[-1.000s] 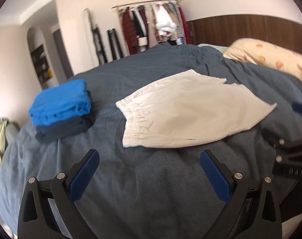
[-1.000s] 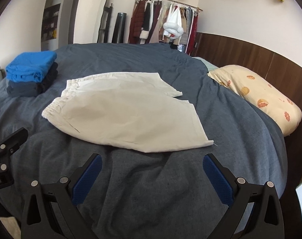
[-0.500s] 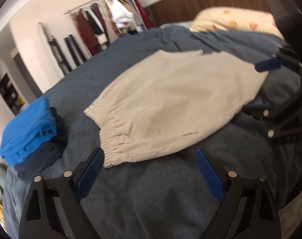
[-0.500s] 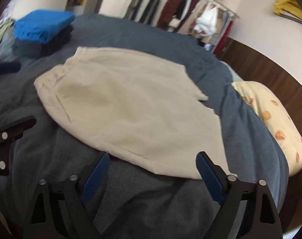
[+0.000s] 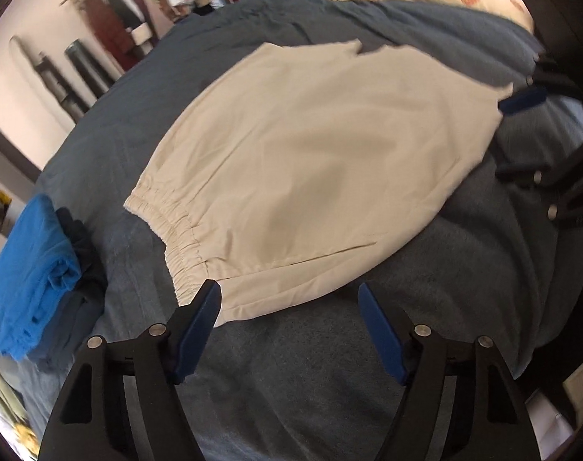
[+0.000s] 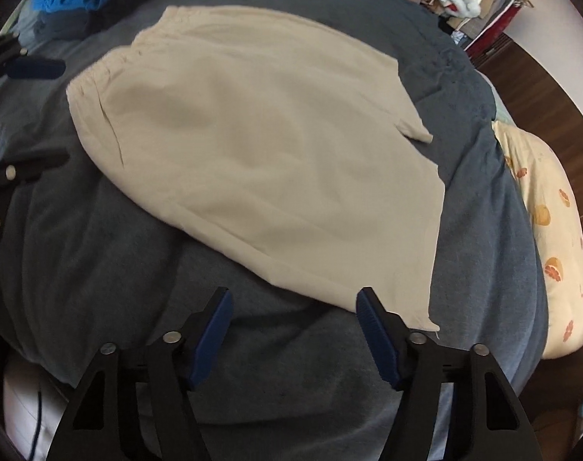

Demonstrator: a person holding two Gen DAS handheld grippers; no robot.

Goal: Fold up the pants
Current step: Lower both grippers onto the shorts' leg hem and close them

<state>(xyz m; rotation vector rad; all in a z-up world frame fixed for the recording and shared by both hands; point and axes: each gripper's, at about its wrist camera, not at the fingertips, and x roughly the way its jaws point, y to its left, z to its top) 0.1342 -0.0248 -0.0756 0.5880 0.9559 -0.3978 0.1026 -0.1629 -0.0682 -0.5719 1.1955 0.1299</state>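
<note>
Nearest the bed's front edge, the left gripper [image 5: 289, 299] and the right gripper [image 6: 293, 305] have just been narrowing their fingers, which stand part open and hold nothing, each poised over a near corner of the cream pants [image 5: 314, 161]. The pants lie flat in the middle of the blue bed [image 5: 291, 376], already doubled leg over leg, so the crosswise fold remains. Beyond, toward the bed's far left corner, sits a stack of folded clothes [image 5: 34, 276].
</note>
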